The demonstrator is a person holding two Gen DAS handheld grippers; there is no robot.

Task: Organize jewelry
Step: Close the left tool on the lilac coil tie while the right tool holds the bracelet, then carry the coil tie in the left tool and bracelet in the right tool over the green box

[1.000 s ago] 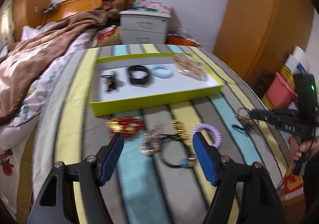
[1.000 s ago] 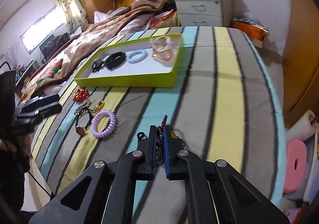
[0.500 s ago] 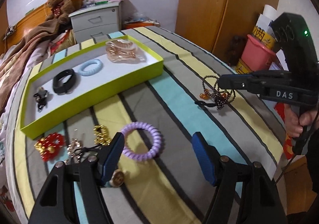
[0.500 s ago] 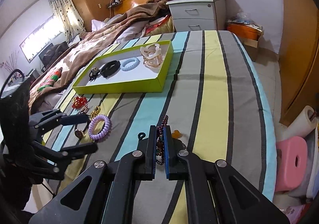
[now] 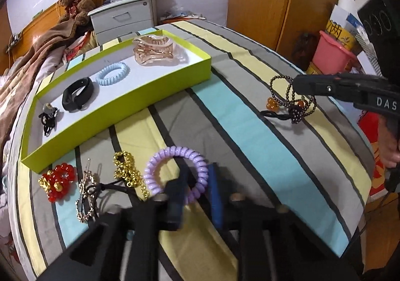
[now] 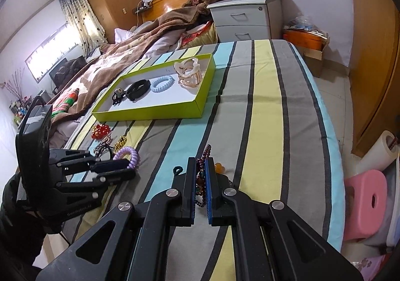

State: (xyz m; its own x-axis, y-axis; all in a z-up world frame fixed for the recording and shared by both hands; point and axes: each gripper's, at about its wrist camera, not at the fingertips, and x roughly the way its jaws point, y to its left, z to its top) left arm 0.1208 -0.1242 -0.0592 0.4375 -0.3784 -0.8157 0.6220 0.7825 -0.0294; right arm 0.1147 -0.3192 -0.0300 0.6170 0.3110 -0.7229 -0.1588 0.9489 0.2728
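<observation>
Left tongs (image 5: 197,189) clamped on purple coil hair tie (image 5: 175,173), right tongs (image 6: 200,181) clamped on dark bead bracelet (image 6: 203,168), near green tray (image 6: 200,103) on striped bed (image 6: 265,118).

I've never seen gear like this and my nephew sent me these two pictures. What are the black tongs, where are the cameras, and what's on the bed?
No robot here: a person holds a hand-held gripper in each hand, each with a wide-angle camera looking along its two fingers. One picture comes from the left hand-held gripper, the other from the right hand-held gripper.

The left one has closed on the purple coil hair tie. The right one is shut on a dark beaded bracelet.

On the striped bedspread sits a green tray holding a black band, a blue coil tie, a clear hair claw and a small black clip. Red beads, gold beads and hairpins wait outside.
</observation>
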